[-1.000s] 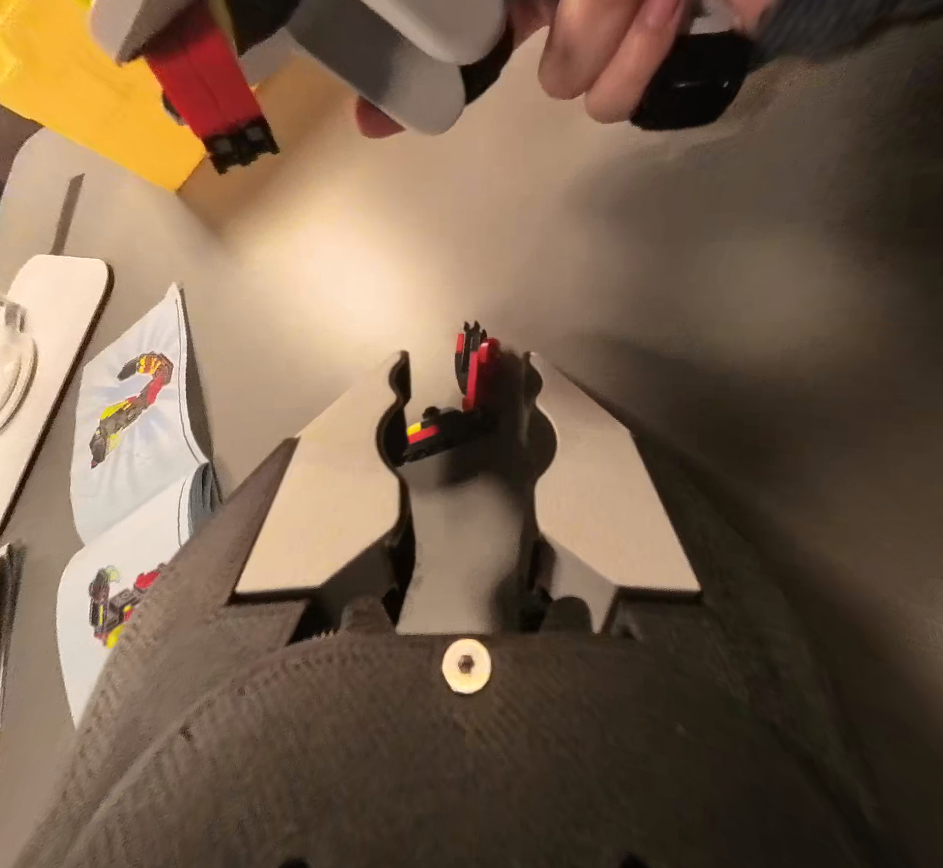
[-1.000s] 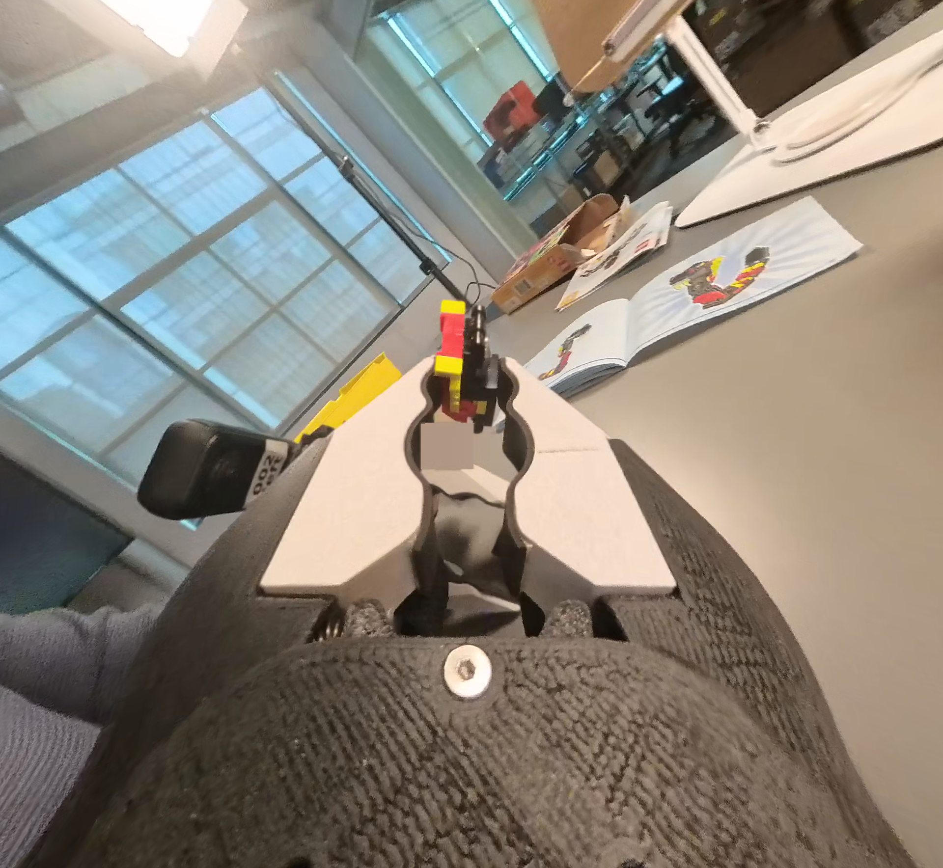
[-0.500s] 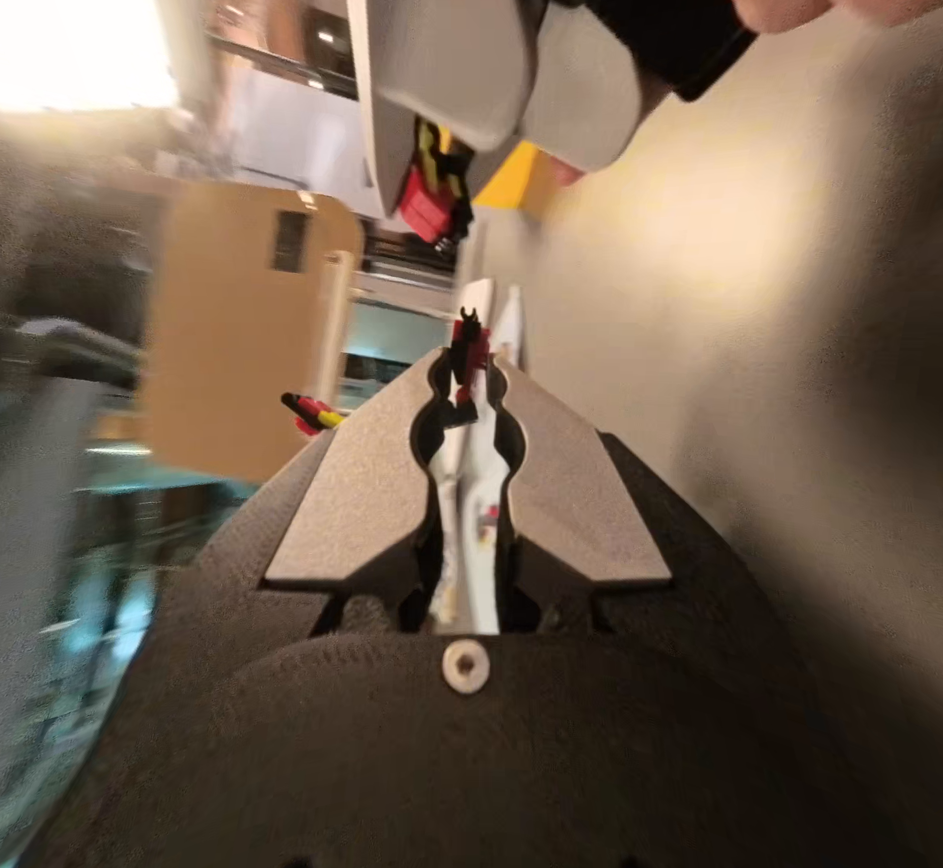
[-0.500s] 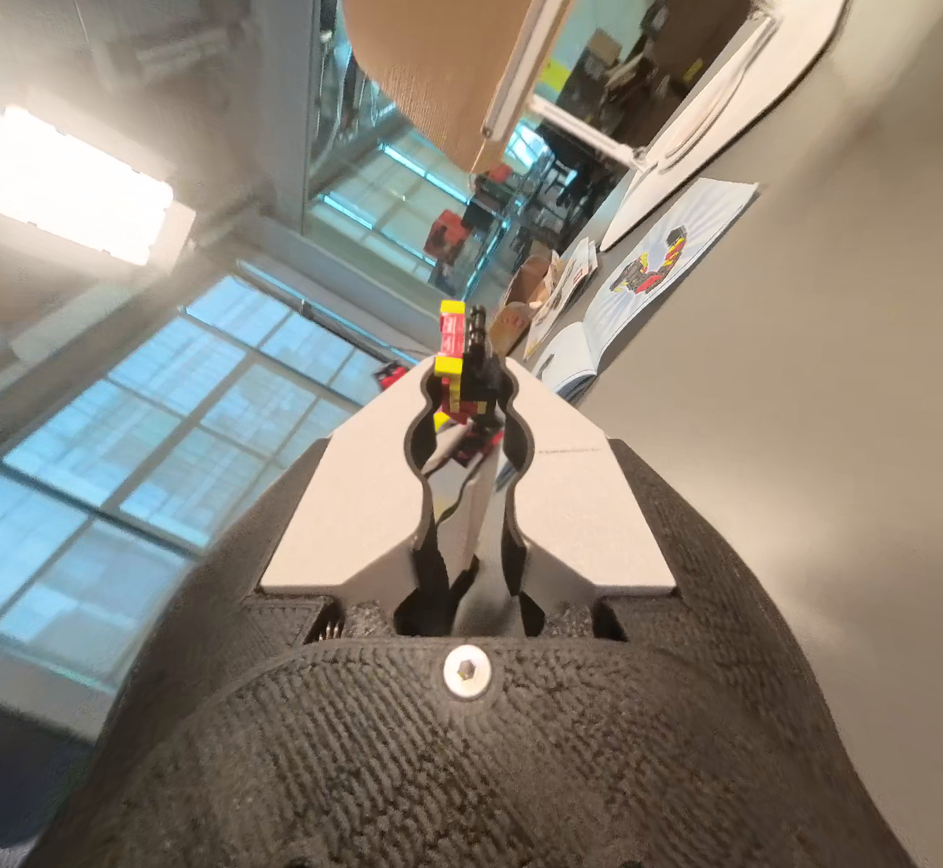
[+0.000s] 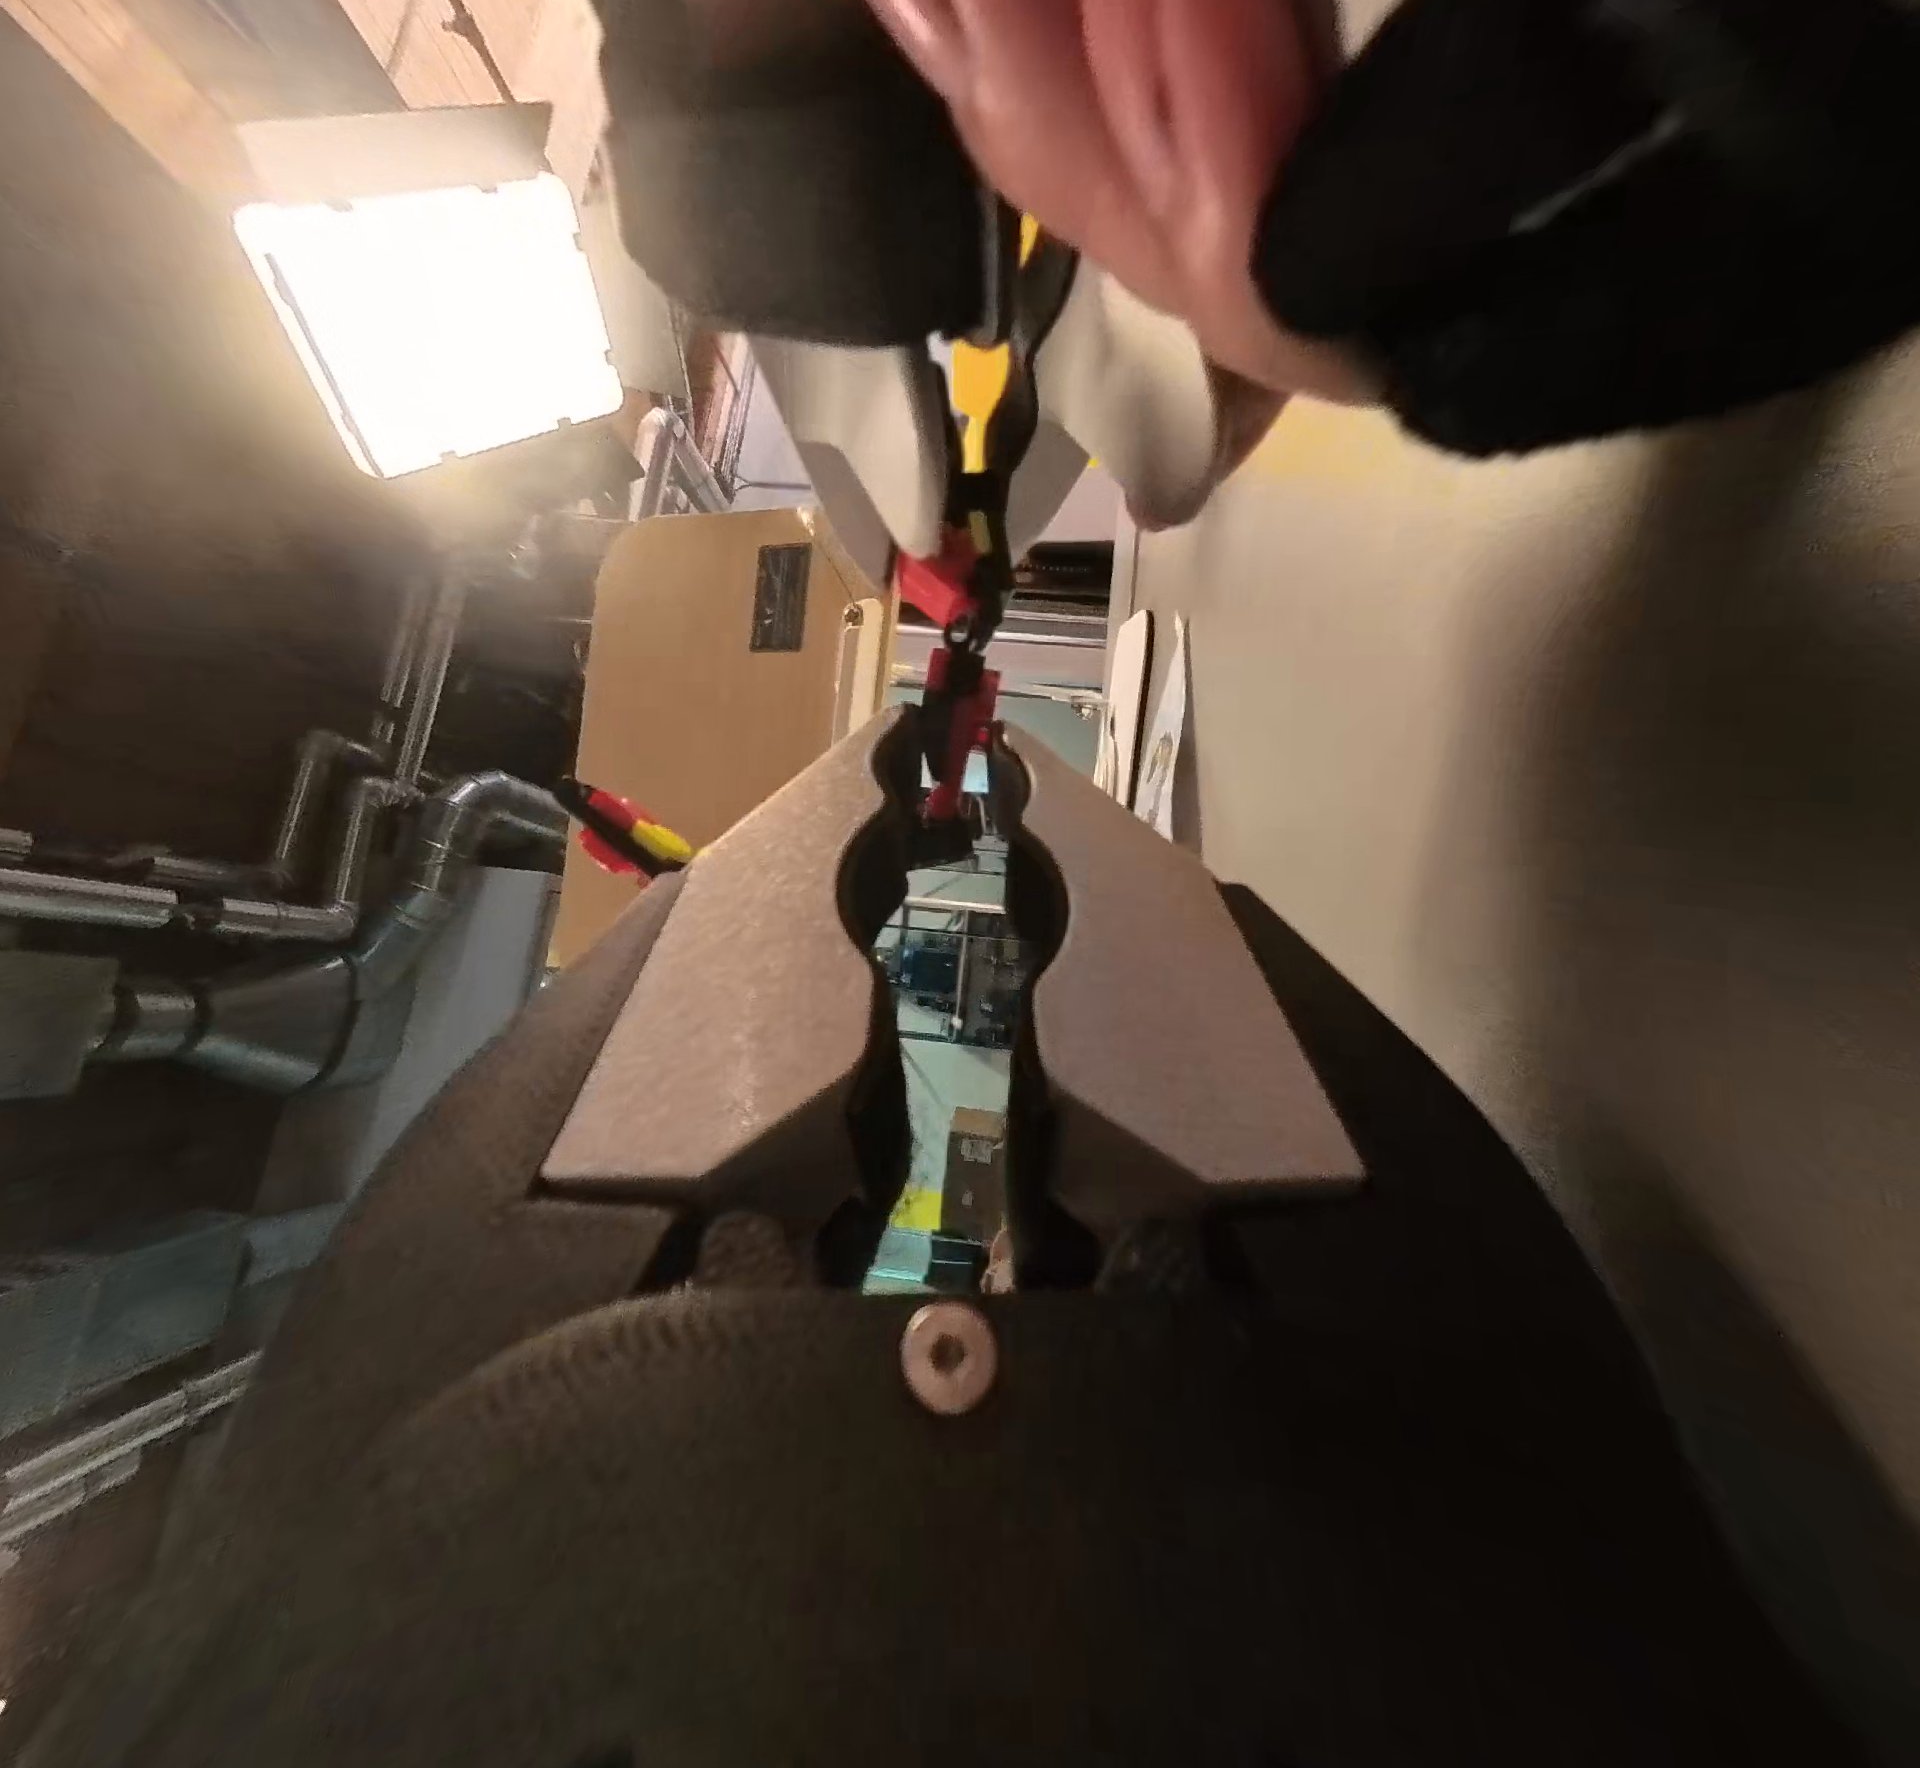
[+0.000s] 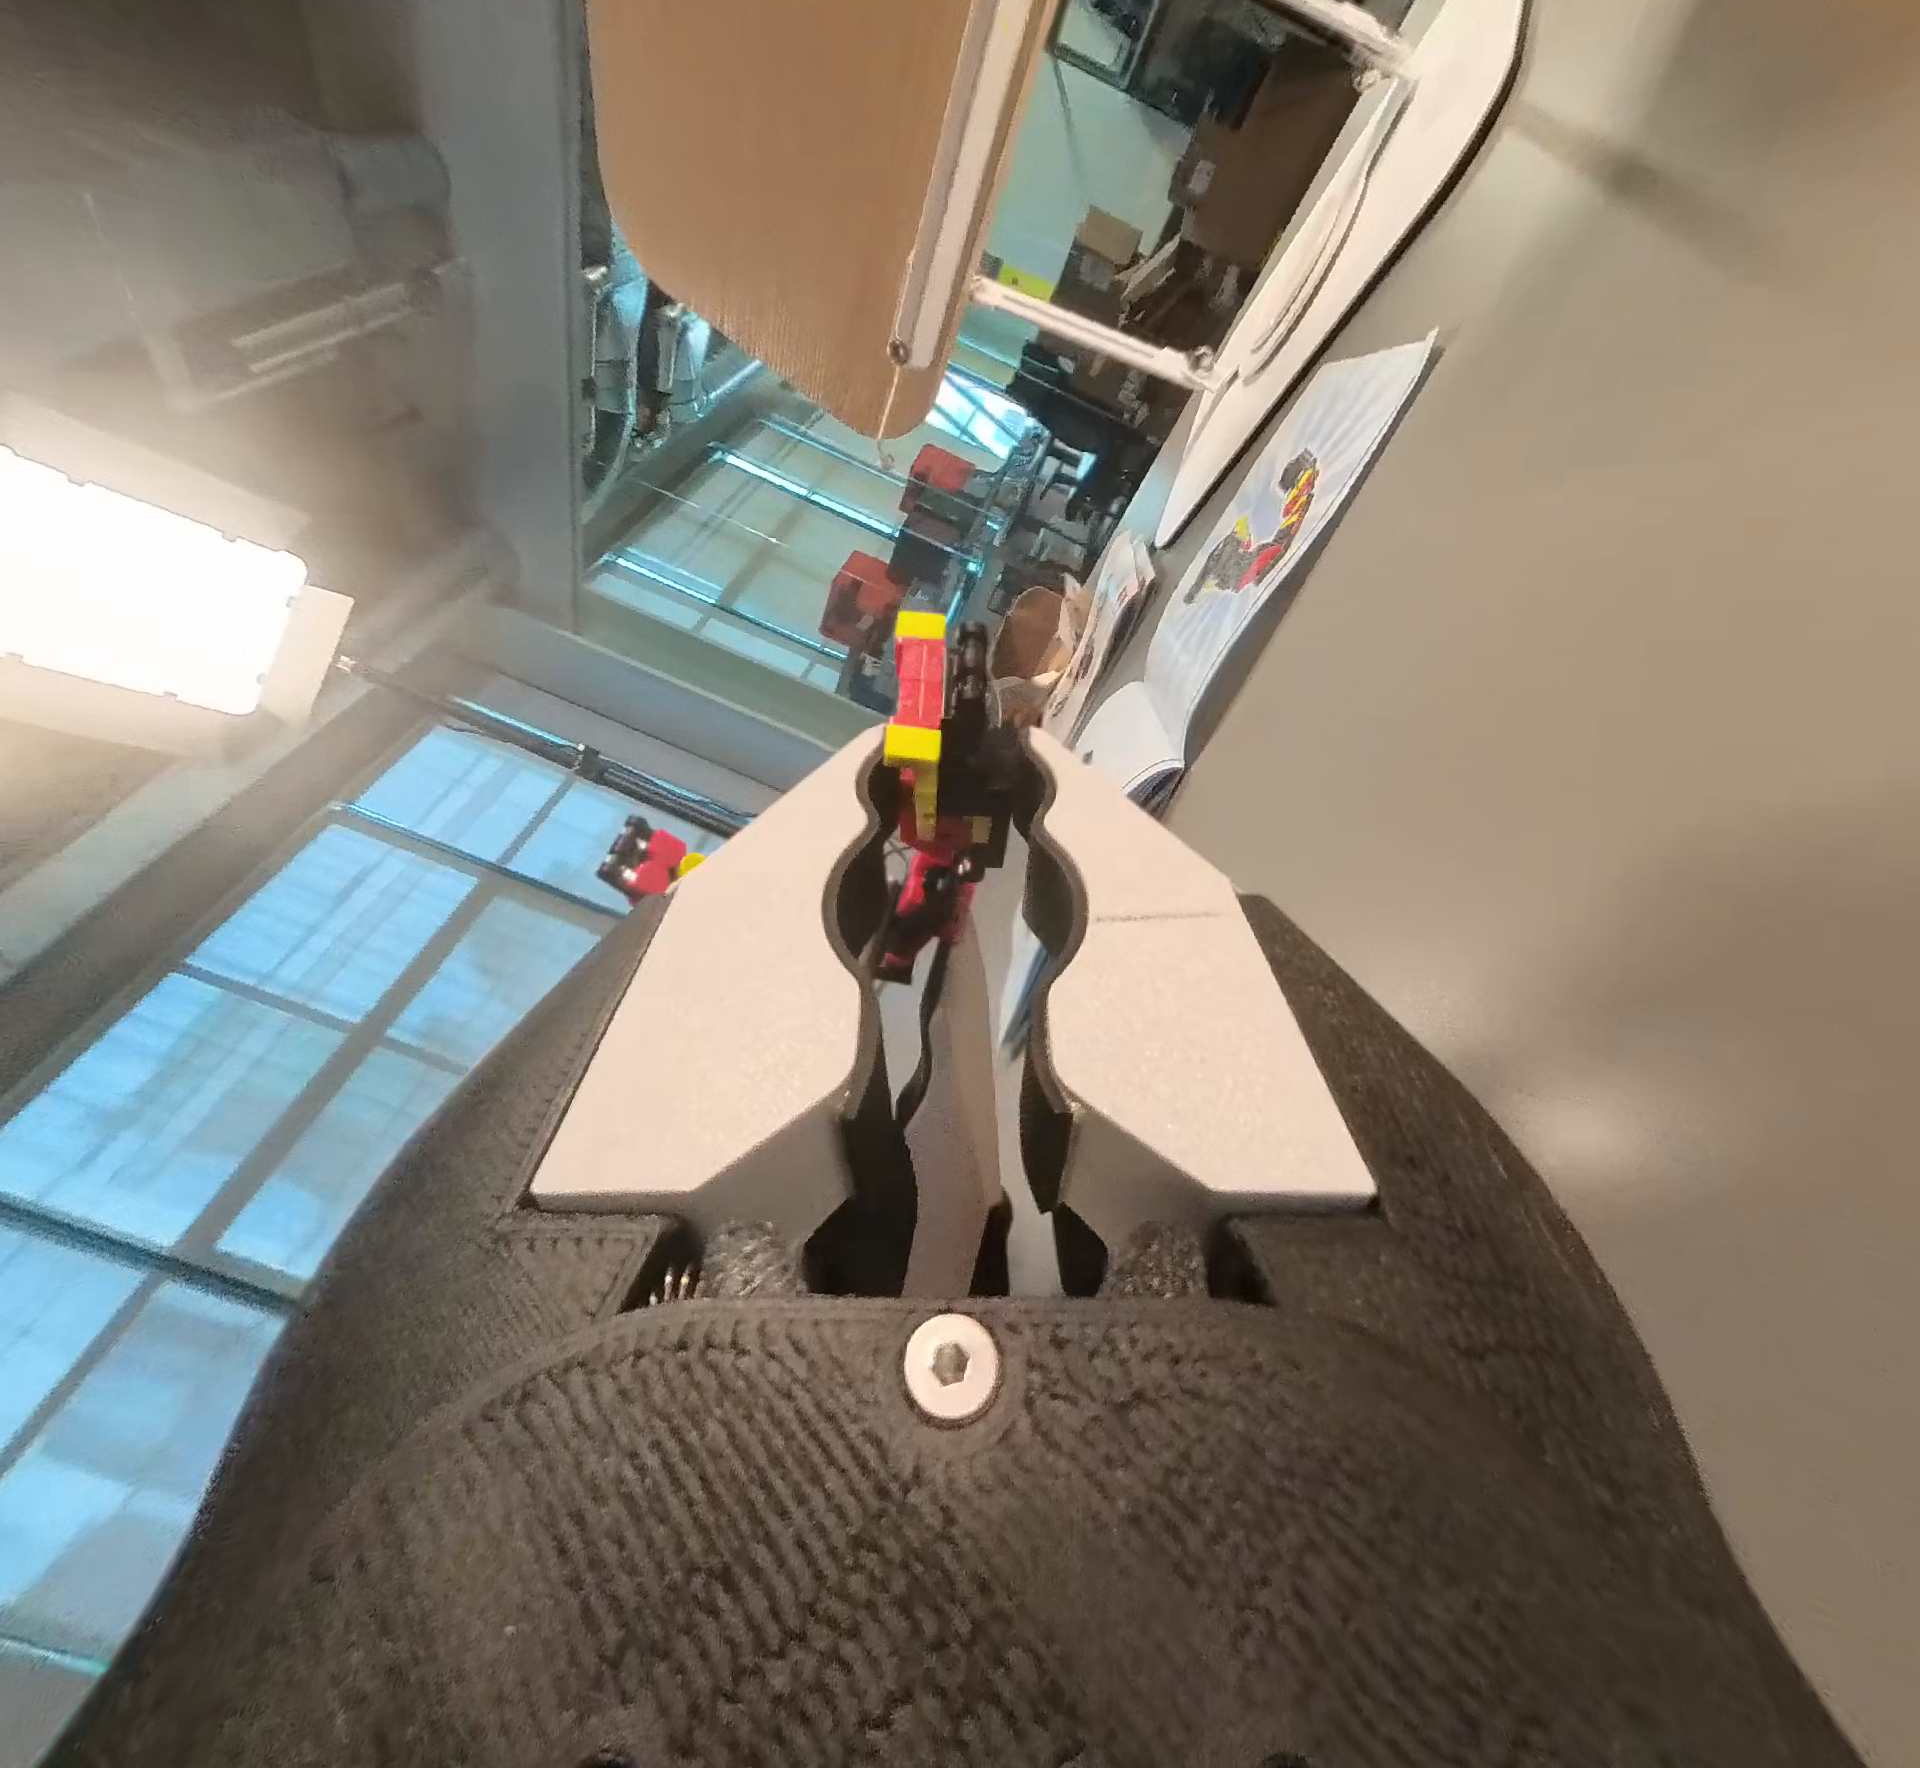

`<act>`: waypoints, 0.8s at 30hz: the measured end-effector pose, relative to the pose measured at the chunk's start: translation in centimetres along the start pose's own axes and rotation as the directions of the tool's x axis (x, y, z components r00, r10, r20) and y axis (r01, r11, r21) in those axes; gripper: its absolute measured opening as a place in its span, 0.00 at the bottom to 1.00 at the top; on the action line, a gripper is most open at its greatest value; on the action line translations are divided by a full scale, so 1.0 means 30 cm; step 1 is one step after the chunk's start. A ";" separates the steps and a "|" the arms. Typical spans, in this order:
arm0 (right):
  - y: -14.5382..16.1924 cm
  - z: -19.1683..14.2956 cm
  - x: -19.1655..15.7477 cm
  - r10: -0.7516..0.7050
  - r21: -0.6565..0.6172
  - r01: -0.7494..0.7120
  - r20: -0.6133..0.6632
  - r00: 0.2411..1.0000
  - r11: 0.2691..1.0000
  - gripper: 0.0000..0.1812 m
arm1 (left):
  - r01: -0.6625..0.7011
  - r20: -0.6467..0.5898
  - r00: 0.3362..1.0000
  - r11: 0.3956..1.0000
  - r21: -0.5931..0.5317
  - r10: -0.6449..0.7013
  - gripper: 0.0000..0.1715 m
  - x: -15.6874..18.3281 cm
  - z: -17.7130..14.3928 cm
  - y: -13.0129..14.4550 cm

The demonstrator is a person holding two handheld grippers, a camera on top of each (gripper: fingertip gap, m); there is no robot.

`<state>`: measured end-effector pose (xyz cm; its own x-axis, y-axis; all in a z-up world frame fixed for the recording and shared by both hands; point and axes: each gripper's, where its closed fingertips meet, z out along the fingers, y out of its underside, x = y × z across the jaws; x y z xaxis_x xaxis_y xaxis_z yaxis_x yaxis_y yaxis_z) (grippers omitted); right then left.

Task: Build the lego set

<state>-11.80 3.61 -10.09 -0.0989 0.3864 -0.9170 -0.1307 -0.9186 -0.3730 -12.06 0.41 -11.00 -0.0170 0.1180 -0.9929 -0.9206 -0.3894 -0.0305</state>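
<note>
Red-black lego piece (image 5: 951, 726) and red-yellow lego piece (image 6: 920, 731) sit gripped in closed jaws.

Left hand-held gripper (image 5: 951, 752) clamped, right hand-held gripper (image 6: 961, 762) clamped, tips facing, near-touching.

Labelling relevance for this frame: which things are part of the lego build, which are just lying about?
In the job:
left claw, shut on red-black lego piece
right claw, shut on red-yellow lego assembly
open instruction booklet

Lying about:
white board
wooden panel
</note>
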 end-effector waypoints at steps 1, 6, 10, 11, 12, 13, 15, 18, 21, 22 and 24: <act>0.001 -0.001 0.002 0.011 -0.001 -0.011 0.000 1.000 1.000 0.10 | -0.002 -0.003 1.000 1.000 -0.007 0.002 0.06 0.002 0.002 0.004; 0.006 -0.004 0.002 0.058 0.001 -0.058 0.017 0.998 0.998 0.10 | -0.009 -0.015 1.000 1.000 -0.015 0.009 0.06 0.011 0.008 0.009; 0.001 -0.005 0.004 0.054 0.014 -0.055 0.015 0.998 0.998 0.10 | -0.025 -0.015 1.000 1.000 -0.006 0.025 0.06 0.015 0.007 0.000; 0.001 -0.004 0.003 0.049 0.015 -0.049 0.013 0.999 0.999 0.10 | -0.026 -0.017 1.000 1.000 -0.007 0.026 0.06 0.016 0.008 0.001; 0.002 -0.004 0.003 0.037 0.014 -0.037 0.009 0.999 0.999 0.10 | -0.023 -0.017 1.000 1.000 -0.009 0.023 0.06 0.016 0.009 0.002; 0.005 -0.002 0.003 0.026 0.012 -0.026 0.003 1.000 1.000 0.10 | -0.020 -0.019 1.000 1.000 -0.012 0.020 0.06 0.017 0.009 0.005; 0.009 0.003 0.006 0.016 0.006 -0.016 -0.007 1.000 1.000 0.11 | -0.026 -0.023 0.999 0.999 -0.023 0.025 0.06 0.020 0.011 0.010; 0.012 0.007 0.013 0.021 -0.001 -0.021 -0.017 1.000 1.000 0.11 | -0.032 -0.030 0.999 0.999 -0.032 0.031 0.06 0.026 0.014 0.013; 0.016 0.008 0.014 0.029 -0.003 -0.029 -0.016 0.999 1.000 0.11 | -0.034 -0.031 0.999 0.999 -0.035 0.033 0.06 0.027 0.012 0.015; 0.016 0.007 0.014 0.046 0.000 -0.046 -0.010 0.999 0.999 0.10 | -0.037 -0.027 0.999 0.999 -0.036 0.036 0.06 0.025 0.012 0.015; 0.018 0.008 0.015 0.081 -0.009 -0.081 0.003 0.997 0.997 0.11 | -0.044 -0.022 0.999 0.998 -0.039 0.043 0.06 0.023 0.012 0.017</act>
<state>-12.15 3.31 -10.68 -0.1123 0.3107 -0.9439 -0.1138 -0.9476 -0.2984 -12.67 0.62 -11.67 -0.0481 0.0813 -0.9955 -0.9029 -0.4297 0.0086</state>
